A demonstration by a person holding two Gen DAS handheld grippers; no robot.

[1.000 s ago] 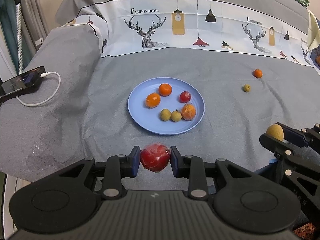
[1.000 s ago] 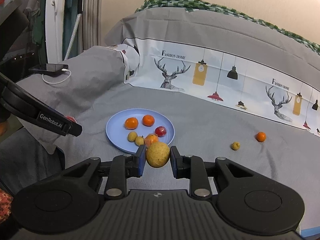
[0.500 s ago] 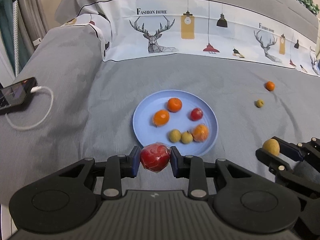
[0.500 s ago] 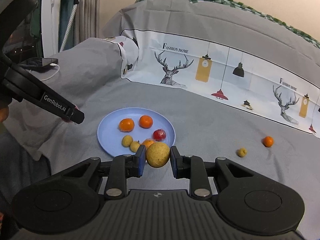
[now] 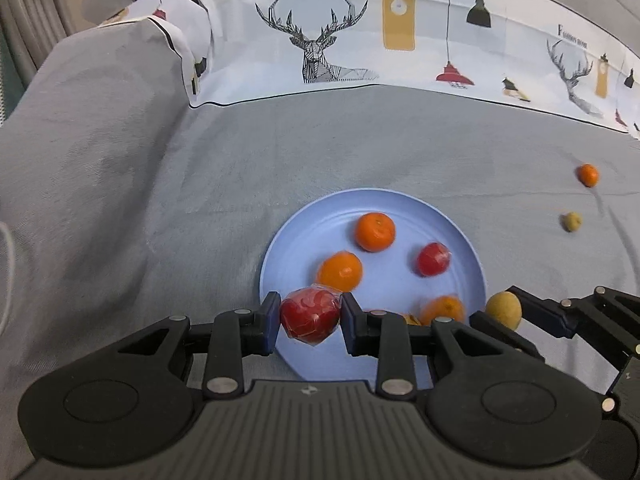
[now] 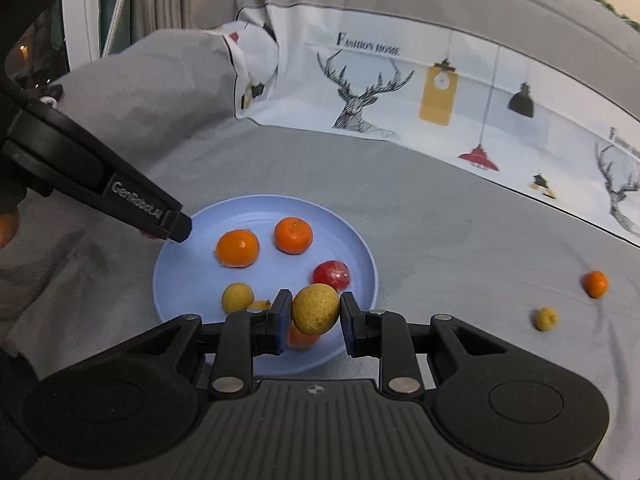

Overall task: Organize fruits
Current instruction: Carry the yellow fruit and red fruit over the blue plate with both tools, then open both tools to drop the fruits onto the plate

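My left gripper (image 5: 310, 317) is shut on a red wrapped fruit (image 5: 309, 315) over the near left rim of the blue plate (image 5: 404, 204). My right gripper (image 6: 314, 312) is shut on a yellow fruit (image 6: 315, 309) over the plate's (image 6: 200, 220) near right part; it also shows in the left wrist view (image 5: 504, 310). On the plate lie two oranges (image 6: 293, 234) (image 6: 237, 248), a small red fruit (image 6: 332, 274), a small yellow fruit (image 6: 237, 297) and more partly hidden behind the fingers.
A small orange (image 6: 595, 283) and a small yellow fruit (image 6: 545, 318) lie loose on the grey sheet right of the plate. A white deer-print cloth (image 6: 400, 92) runs along the back. The left gripper's finger (image 6: 120, 196) reaches over the plate's left rim.
Both grippers have moved forward toward the plate with their fruits and now hang over its near edge. The phone and cable at the left have left the view.
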